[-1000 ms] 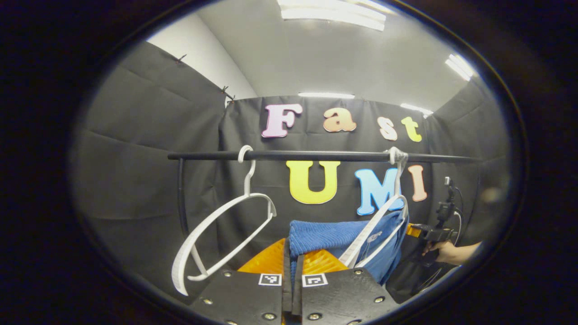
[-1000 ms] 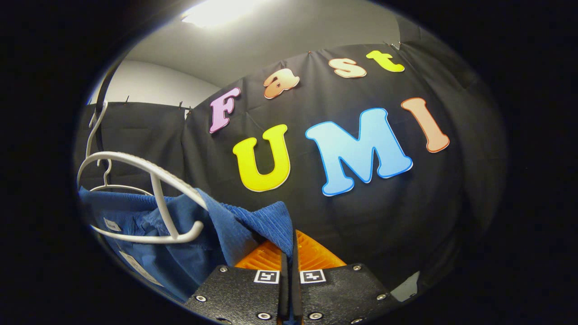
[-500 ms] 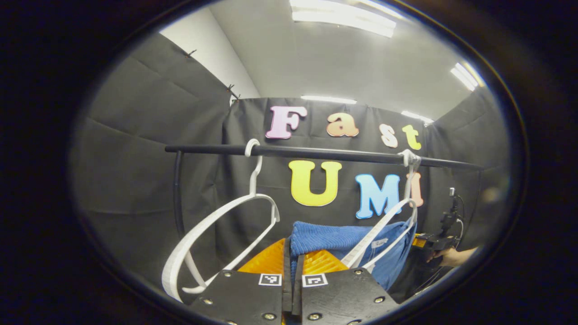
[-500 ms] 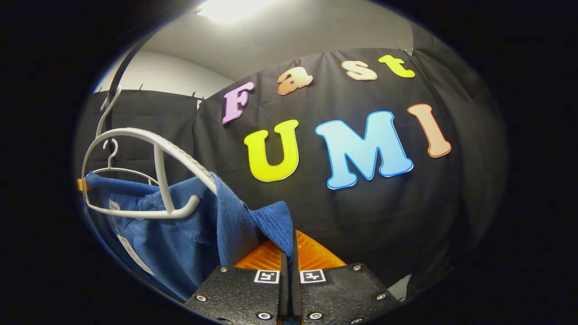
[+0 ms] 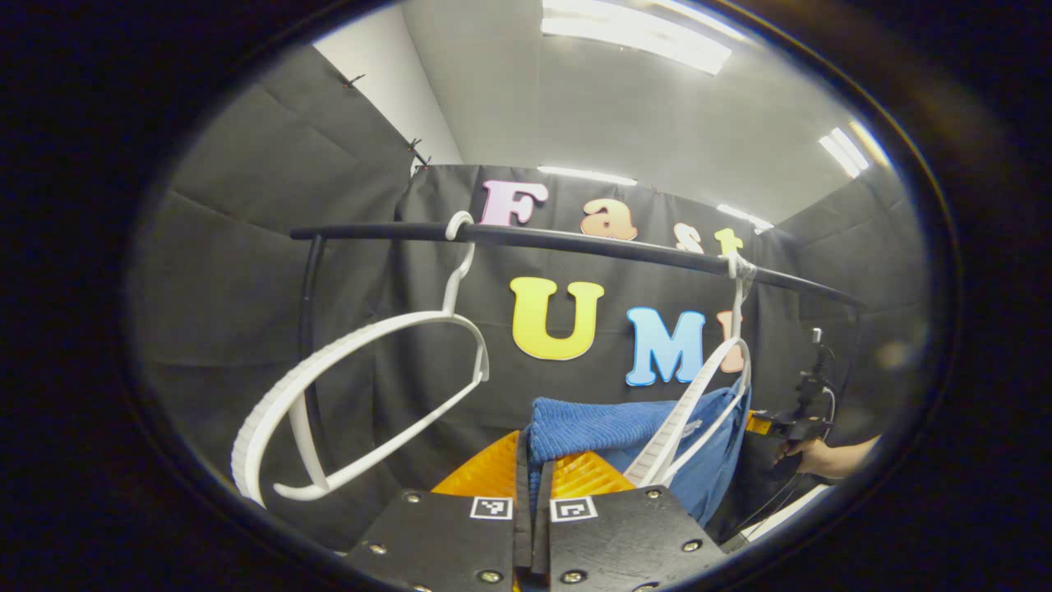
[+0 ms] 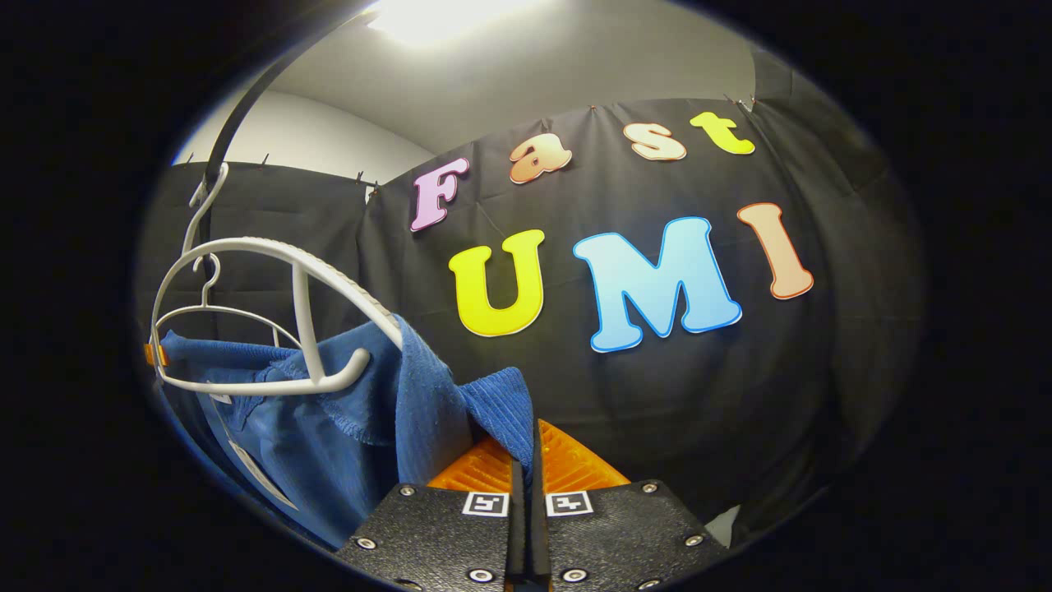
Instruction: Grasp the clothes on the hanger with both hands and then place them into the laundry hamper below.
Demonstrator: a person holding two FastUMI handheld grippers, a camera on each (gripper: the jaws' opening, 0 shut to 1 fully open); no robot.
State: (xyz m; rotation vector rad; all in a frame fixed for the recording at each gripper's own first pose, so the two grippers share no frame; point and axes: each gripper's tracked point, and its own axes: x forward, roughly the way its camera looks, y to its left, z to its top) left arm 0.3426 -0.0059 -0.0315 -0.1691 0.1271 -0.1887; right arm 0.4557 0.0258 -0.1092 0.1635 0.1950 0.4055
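Blue cloth (image 5: 592,427) sits pinched between the closed orange fingers (image 5: 493,473) of the left gripper (image 5: 532,469) at the bottom centre of the left gripper view, a ribbed fold of it bulging just above the fingertips. From there the garment stretches toward the lower right of the frame, where it still drapes over a white hanger (image 5: 699,403) hooked on the black rail (image 5: 575,240). A second white hanger (image 5: 362,395), bare, hangs from the same rail at the left of the frame, tilted, with its lower bar reaching toward the gripper. At the far right edge a hand (image 5: 809,455) holds the other gripper just beyond the cloth.

In the right gripper view, the right gripper (image 6: 528,469) at the bottom centre is likewise closed, with its orange fingers (image 6: 567,464) pressed on a ribbed edge of the blue cloth (image 6: 345,427). The cloth rises from the fingertips and spreads to the lower left of the frame, lying over the arm of the nearer white hanger (image 6: 304,304), whose hook reaches the rail (image 6: 238,123) at the upper left. Behind it, farther left, the smaller outline of the other hanger (image 6: 214,308) is visible. A white tag (image 6: 255,477) hangs inside the garment near the lower left.
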